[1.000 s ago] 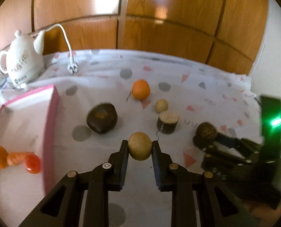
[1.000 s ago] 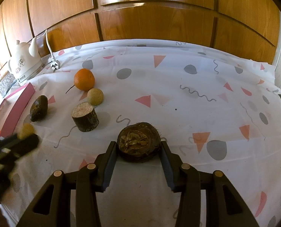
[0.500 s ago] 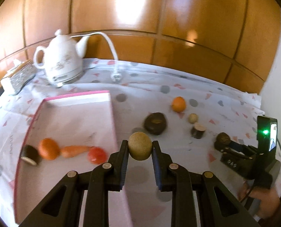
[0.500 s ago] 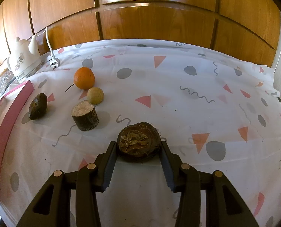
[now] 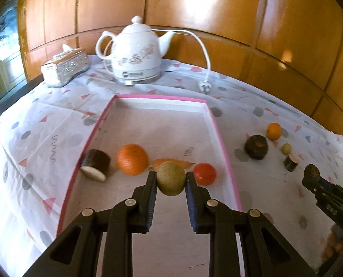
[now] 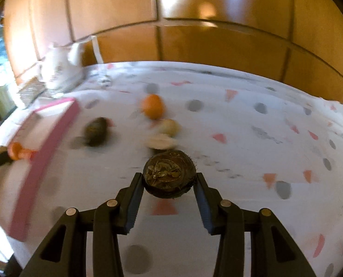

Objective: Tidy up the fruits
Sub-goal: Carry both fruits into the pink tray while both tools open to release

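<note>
My left gripper is shut on a round tan-green fruit and holds it above the pink-rimmed tray. In the tray lie a dark cut piece, an orange, a carrot and a tomato. My right gripper is shut on a dark brown hairy fruit above the cloth, to the right of the tray. On the cloth lie an orange, a small tan fruit, a cut stump and a dark fruit.
A white teapot with a cord and plug stands behind the tray. A tissue box sits at the far left. A wooden panel wall runs along the back. The right gripper shows at the left view's right edge.
My left gripper has swung left with the tan fruit, from above the cloth to over the tray. My right gripper, still holding the brown fruit, has begun moving left towards the tray.
</note>
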Available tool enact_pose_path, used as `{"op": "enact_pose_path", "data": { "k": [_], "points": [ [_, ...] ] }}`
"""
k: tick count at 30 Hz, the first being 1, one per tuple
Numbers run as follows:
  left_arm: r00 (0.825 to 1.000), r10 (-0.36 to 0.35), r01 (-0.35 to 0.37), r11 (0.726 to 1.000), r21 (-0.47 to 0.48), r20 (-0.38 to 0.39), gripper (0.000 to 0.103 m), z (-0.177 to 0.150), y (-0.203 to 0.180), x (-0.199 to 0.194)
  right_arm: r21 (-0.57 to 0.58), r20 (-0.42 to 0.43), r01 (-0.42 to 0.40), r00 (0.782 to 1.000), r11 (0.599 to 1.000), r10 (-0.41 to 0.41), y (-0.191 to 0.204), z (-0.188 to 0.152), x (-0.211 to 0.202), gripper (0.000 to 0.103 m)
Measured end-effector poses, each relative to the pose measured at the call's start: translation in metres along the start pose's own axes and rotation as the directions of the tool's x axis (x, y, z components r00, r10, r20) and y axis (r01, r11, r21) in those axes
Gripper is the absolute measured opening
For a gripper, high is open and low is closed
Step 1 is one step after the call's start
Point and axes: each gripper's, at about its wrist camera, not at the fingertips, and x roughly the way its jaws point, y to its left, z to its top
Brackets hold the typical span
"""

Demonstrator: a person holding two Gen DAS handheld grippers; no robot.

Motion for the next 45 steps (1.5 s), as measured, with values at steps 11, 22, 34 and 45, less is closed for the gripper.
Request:
{"op": "enact_pose_path", "data": {
  "k": [11,22,34,45],
  "points": [
    [1.0,0.027,-0.027,0.998,-0.053,0.007,0.025,0.001,0.02,-0.001,-0.15,-0.021,-0.264,0.964,0.953,0.263,0.089,0.011,-0.016,0.045],
    [0.997,0.075,-0.071,0.991,-0.11,0.034,0.027,0.004,0.043,-0.01,-0.26,-0.087,-0.406,0.913,0.876,0.397,0.156,0.011,-0.015,0.045],
    [0.991,0.122,-0.111,0.98,-0.163,0.059,0.045,0.007,0.068,-0.018,-0.245,-0.151,-0.452,0.892,0.858,0.427,0.186,0.012,0.006,0.045],
    [0.993,0.08,-0.069,0.99,-0.123,0.085,0.05,0.007,0.051,-0.026,-0.236,-0.081,-0.401,0.916,0.885,0.393,0.173,0.01,-0.009,0.046]
  ]
}}
